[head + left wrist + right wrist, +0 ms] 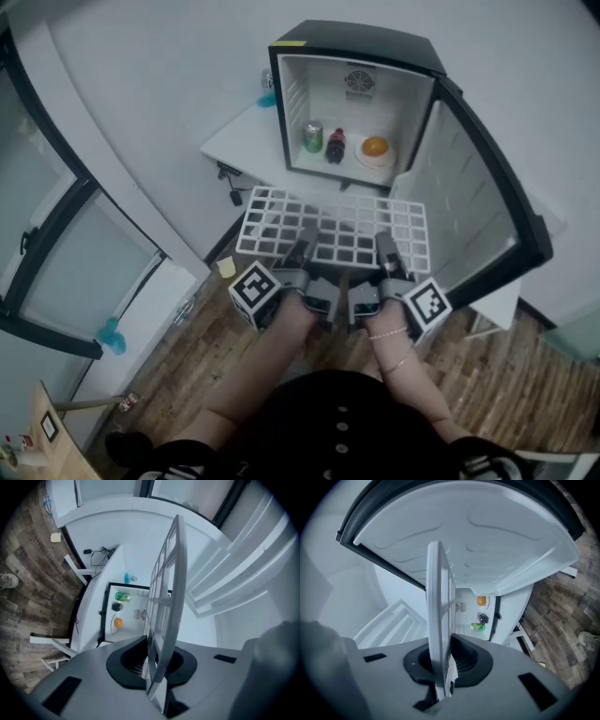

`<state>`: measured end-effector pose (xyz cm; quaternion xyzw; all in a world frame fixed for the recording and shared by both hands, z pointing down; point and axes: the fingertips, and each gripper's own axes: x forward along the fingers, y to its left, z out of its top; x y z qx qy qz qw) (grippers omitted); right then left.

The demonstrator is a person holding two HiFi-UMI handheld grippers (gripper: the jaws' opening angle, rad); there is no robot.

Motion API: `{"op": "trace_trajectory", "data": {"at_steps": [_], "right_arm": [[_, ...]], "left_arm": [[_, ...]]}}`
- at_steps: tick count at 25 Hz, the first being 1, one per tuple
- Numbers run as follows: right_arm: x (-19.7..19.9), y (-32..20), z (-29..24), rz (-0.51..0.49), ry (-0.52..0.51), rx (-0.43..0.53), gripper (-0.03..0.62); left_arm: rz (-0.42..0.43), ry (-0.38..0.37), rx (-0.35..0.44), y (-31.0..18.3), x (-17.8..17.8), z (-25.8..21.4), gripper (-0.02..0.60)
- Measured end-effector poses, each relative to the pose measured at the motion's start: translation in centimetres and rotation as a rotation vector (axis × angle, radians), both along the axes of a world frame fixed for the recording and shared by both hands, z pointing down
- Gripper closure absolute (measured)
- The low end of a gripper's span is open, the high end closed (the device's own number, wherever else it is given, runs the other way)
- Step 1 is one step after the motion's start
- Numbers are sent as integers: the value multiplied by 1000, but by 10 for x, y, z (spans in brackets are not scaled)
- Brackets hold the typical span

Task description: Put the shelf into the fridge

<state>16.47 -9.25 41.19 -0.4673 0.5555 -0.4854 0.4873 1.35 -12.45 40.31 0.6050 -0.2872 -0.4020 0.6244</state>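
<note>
A white wire-grid shelf [337, 228] hangs level in the air just in front of the open mini fridge [356, 103]. My left gripper [302, 246] is shut on the shelf's near edge at the left, and my right gripper [386, 249] is shut on the same edge at the right. In the left gripper view the shelf [166, 606] runs edge-on between the jaws toward the fridge [126, 611]. The right gripper view shows the shelf [438, 620] edge-on too, with the fridge interior [477, 613] beyond. Inside the fridge stand a green can [314, 137], a dark bottle [336, 145] and an orange on a plate [375, 148].
The fridge door [478, 202] stands swung open at the right, close to the shelf's right end. The fridge sits on a white table [246, 141] against the wall. A blue item [267, 97] stands left of the fridge. Below is a wooden floor [206, 347].
</note>
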Motion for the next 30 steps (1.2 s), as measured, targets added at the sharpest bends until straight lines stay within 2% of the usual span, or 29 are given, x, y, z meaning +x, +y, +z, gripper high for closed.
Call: {"op": "trace_trajectory", "data": {"at_steps": [3,8,19,30], "right_arm": [[0,0,-1,22,-1,5,563],[-4,-59,-6,60,12,-19,563],[3,-127,-1,154,24,-37,563],[22,-178,15,253,15,-64,563]], "left_arm": [[24,-5,13,-4,1,-3,548],[62,11,-17,-67,-1,-6,548],[171,23,-35,-149,9,1,549],[288,20,-63,-206,29,16,549]]}}
